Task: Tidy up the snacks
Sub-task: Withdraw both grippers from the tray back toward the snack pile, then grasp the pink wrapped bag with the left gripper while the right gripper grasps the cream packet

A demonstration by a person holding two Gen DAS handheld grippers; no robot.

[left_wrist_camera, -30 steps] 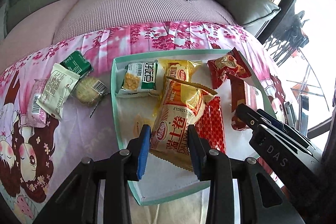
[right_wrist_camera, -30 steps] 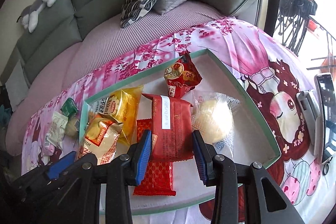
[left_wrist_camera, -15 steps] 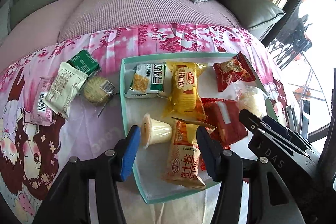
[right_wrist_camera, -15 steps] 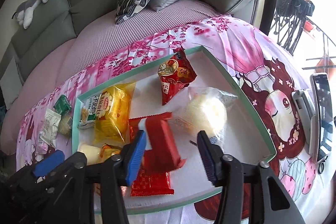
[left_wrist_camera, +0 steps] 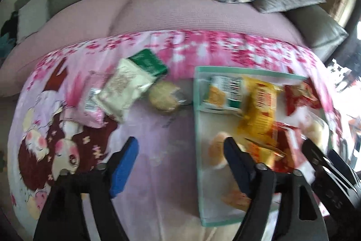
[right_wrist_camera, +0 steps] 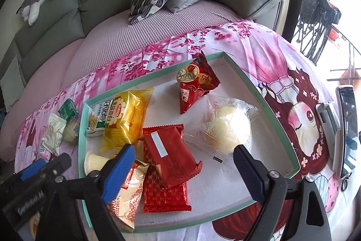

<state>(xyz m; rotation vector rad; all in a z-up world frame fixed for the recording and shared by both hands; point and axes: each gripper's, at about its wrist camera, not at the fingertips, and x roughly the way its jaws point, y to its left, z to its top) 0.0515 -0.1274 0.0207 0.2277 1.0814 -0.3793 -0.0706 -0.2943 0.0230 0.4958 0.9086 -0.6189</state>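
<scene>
Opening over the pink printed cloth (left_wrist_camera: 171, 150), the left gripper (left_wrist_camera: 180, 162) fills the bottom of the blurred left wrist view with nothing between its jaws; its right finger overlaps the left edge of the mint-rimmed tray (left_wrist_camera: 196, 119) at lower right, where the snacks smear together. Left of the tray, a green packet (left_wrist_camera: 149, 61), a white packet (left_wrist_camera: 125, 87), a pink packet (left_wrist_camera: 91, 105) and a round cookie (left_wrist_camera: 163, 96) lie loose on the cloth at centre. In the right wrist view, the right gripper (right_wrist_camera: 183, 167) at the bottom is opening too, jaws wide and empty, above a red wafer pack (right_wrist_camera: 168, 151) resting on a second red pack (right_wrist_camera: 165, 195). A wrapped bun (right_wrist_camera: 227, 128) sits just right of them, a yellow packet (right_wrist_camera: 126, 115) at centre left, and a red pouch (right_wrist_camera: 195, 83) near the tray's upper corner.
</scene>
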